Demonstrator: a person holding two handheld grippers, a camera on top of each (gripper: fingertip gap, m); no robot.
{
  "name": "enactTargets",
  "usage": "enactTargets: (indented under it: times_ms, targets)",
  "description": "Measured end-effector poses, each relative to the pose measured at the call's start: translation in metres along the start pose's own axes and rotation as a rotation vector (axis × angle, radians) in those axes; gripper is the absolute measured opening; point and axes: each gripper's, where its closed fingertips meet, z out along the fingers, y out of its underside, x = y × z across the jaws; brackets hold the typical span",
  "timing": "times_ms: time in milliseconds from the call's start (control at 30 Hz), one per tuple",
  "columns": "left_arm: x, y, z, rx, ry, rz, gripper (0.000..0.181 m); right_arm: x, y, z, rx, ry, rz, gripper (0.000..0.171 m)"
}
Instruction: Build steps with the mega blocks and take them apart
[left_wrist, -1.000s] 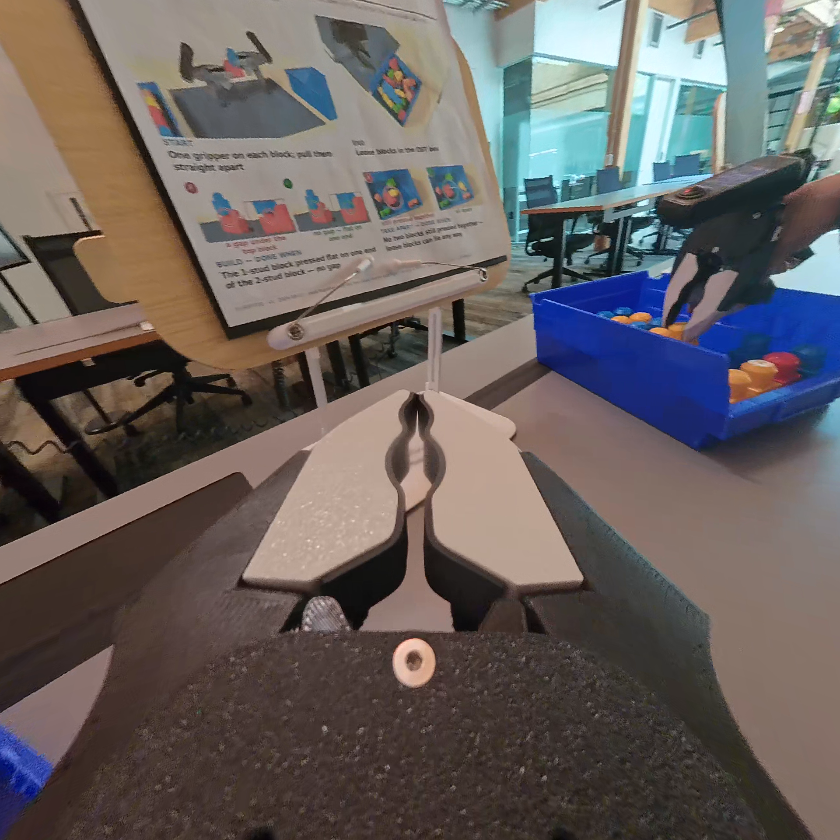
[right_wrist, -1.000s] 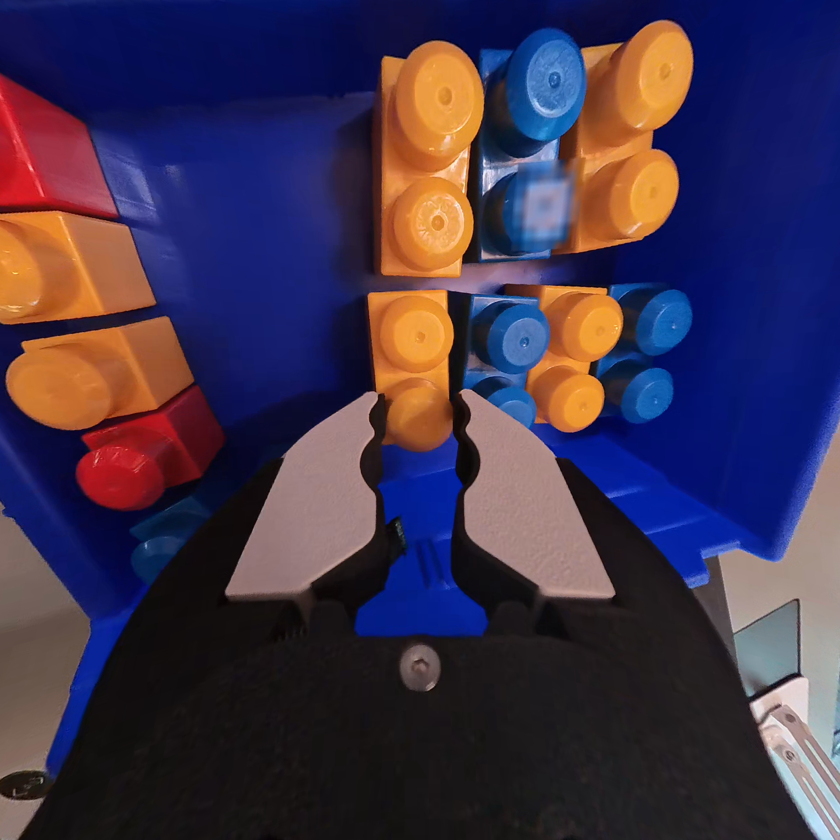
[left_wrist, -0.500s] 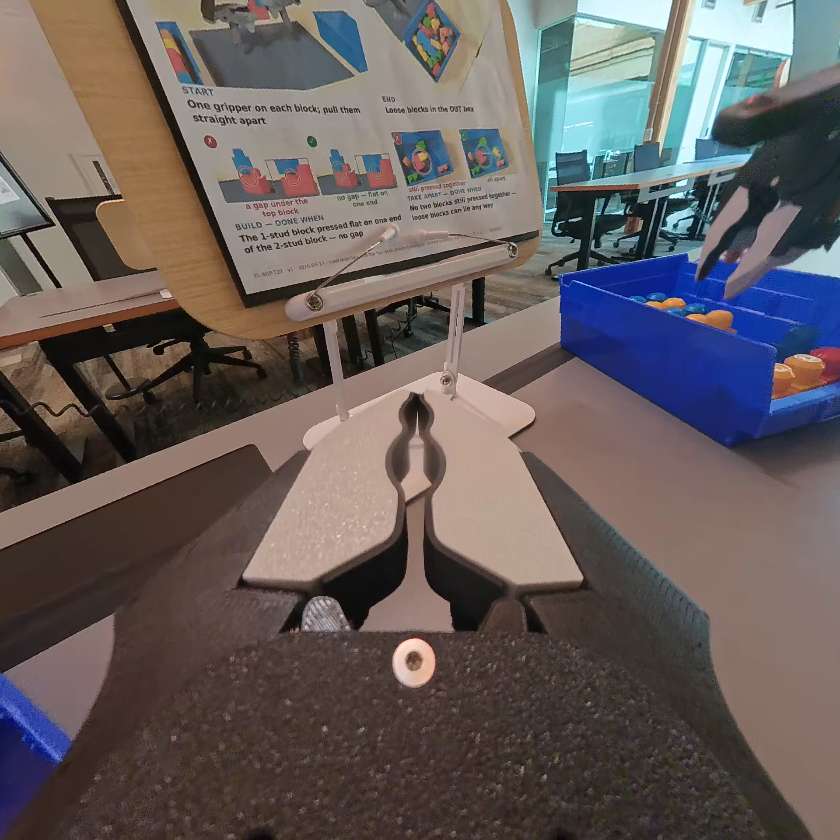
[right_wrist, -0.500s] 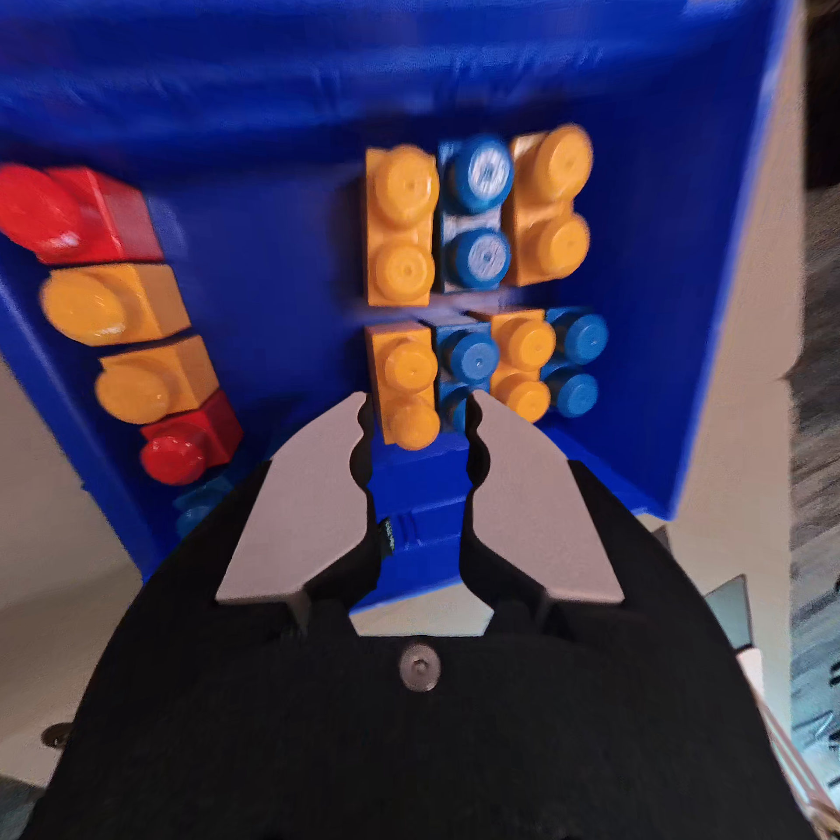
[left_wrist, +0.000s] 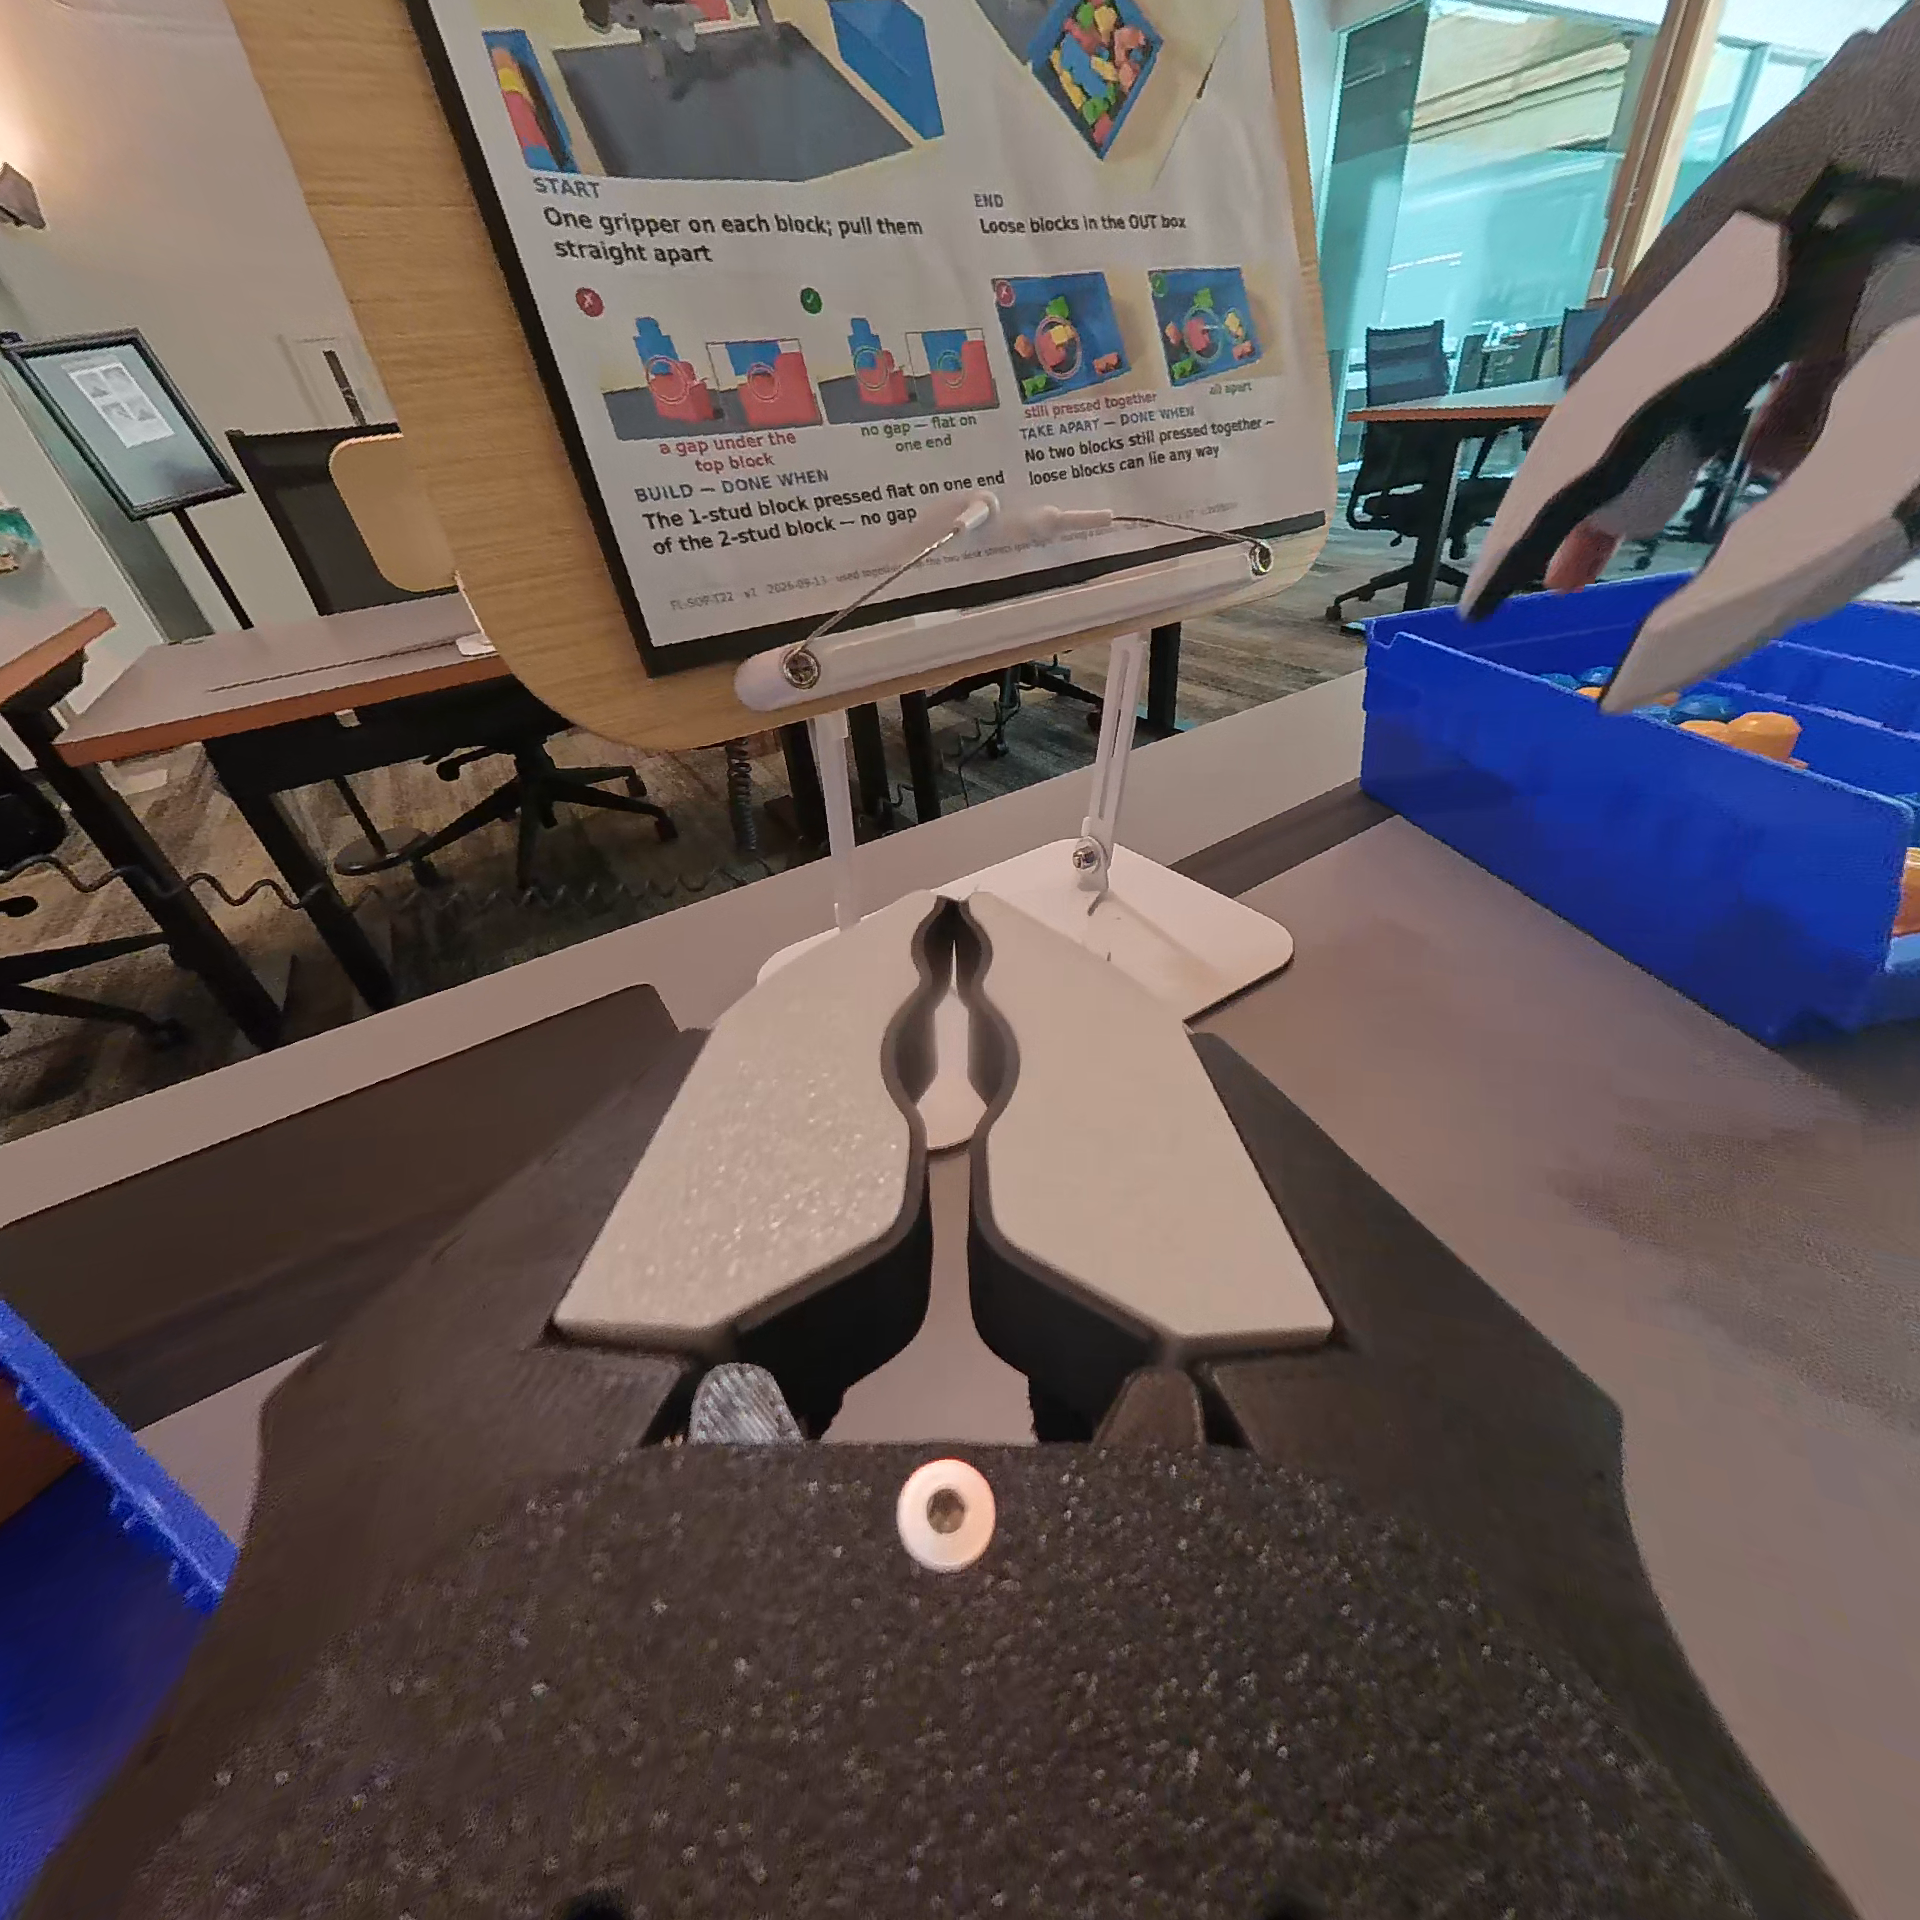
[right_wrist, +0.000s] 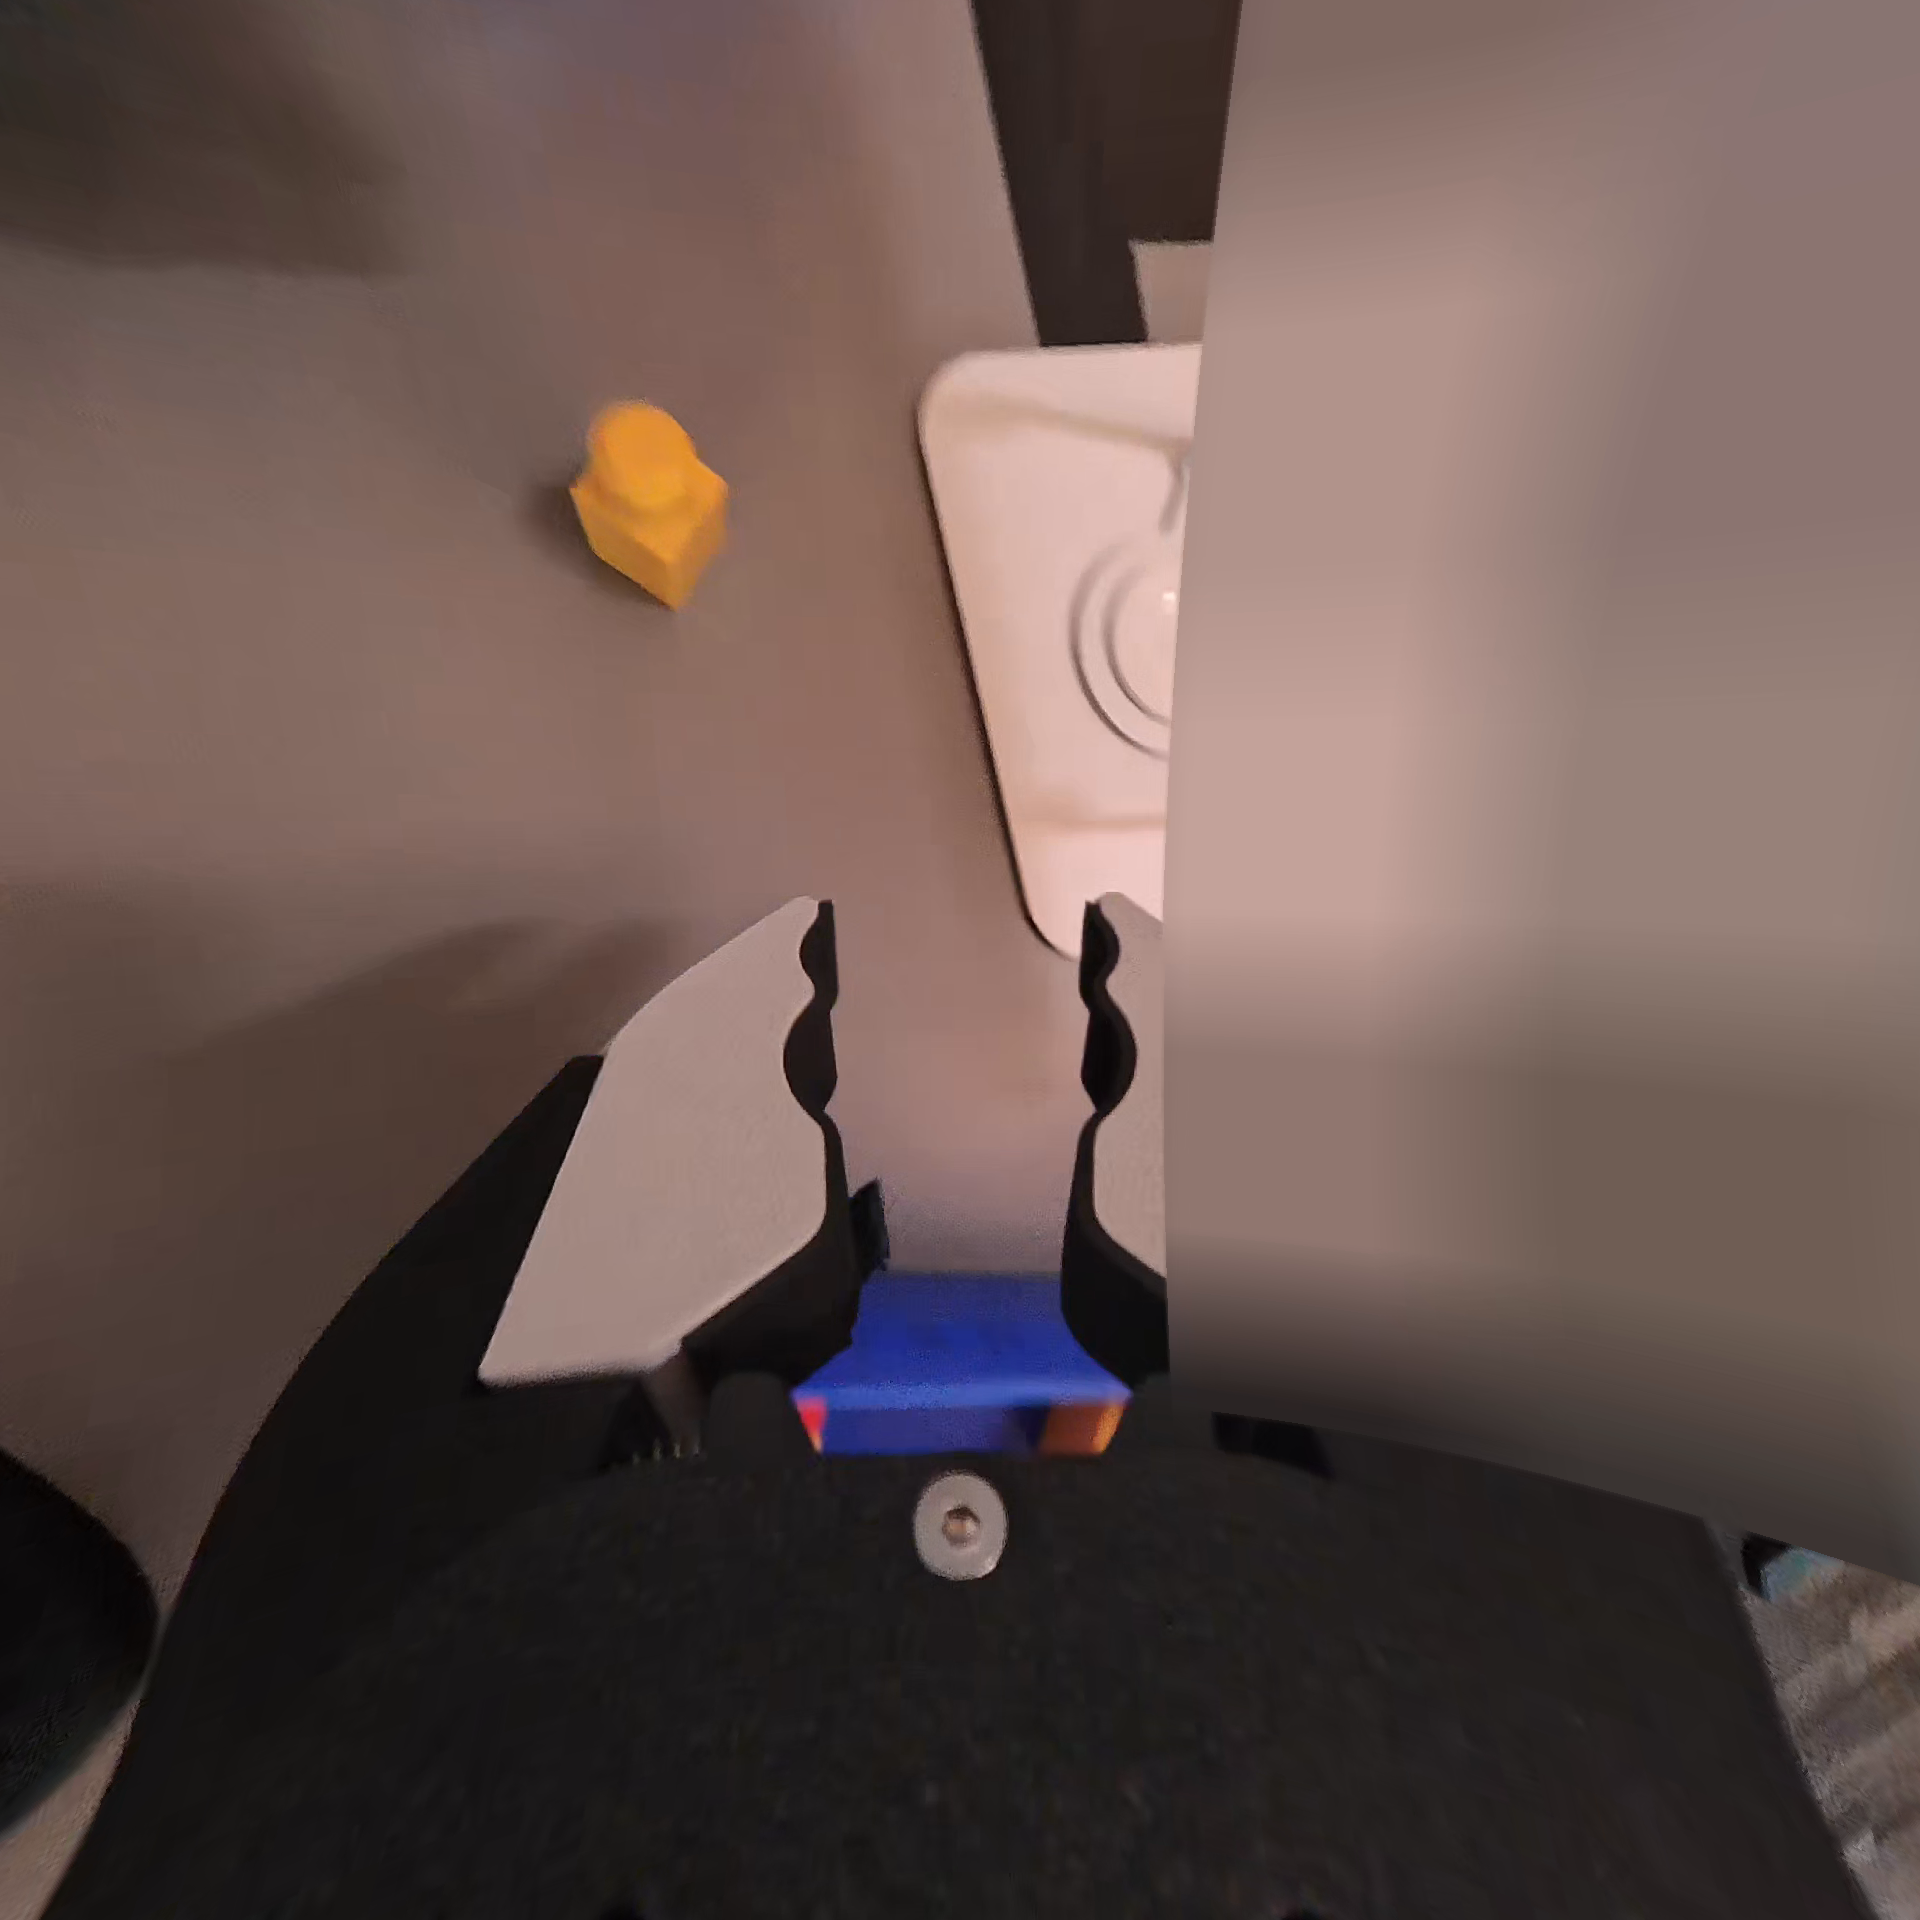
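A single orange one-stud block (right_wrist: 649, 504) lies on the grey table (right_wrist: 416, 727), ahead and to the left of my right gripper (right_wrist: 961, 920). The right gripper is open and empty, hovering above the table just past the blue bin's rim (right_wrist: 956, 1361). In the left wrist view the right gripper (left_wrist: 1548, 655) hangs open over the near end of the blue bin (left_wrist: 1610, 831), which holds orange and blue blocks (left_wrist: 1756, 732). My left gripper (left_wrist: 954, 914) is shut and empty, low over the table.
A wooden instruction board (left_wrist: 883, 312) stands on a white base (left_wrist: 1174, 925) at the table's far edge; the base also shows in the right wrist view (right_wrist: 1060, 623). A second blue bin's corner (left_wrist: 62, 1507) is at the lower left. Office desks and chairs stand beyond. My right fingertips sit around 20 cm from my left ones.
My right gripper has lifted out of the bin without a block, opened wider and swung left over the table. The left gripper stays shut and has shifted a little.
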Motion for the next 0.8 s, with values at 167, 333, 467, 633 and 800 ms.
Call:
enactTargets:
  times_ms: [167, 333, 467, 633, 800]
  targets:
    - [-0.006, 0.003, 0.0, -0.006, -0.028, -0.003, 0.0, -0.049, -0.041, 0.063, 0.029, -0.077, -0.004, 0.045]
    - [-0.01, 0.003, -0.001, -0.002, -0.043, -0.01, 0.0, -0.081, -0.06, 0.117, 0.085, -0.139, 0.092, 0.047]
    - [-0.011, 0.004, -0.001, -0.004, -0.044, -0.009, 0.0, -0.087, -0.063, 0.138, 0.099, -0.149, 0.144, 0.046]
    - [-0.012, 0.005, 0.0, -0.005, -0.043, -0.007, 0.0, -0.083, -0.058, 0.139, 0.079, -0.138, 0.155, 0.029]
    - [-0.01, 0.006, 0.0, -0.012, -0.04, -0.003, 0.0, -0.076, -0.054, 0.124, 0.081, -0.12, 0.156, 0.029]
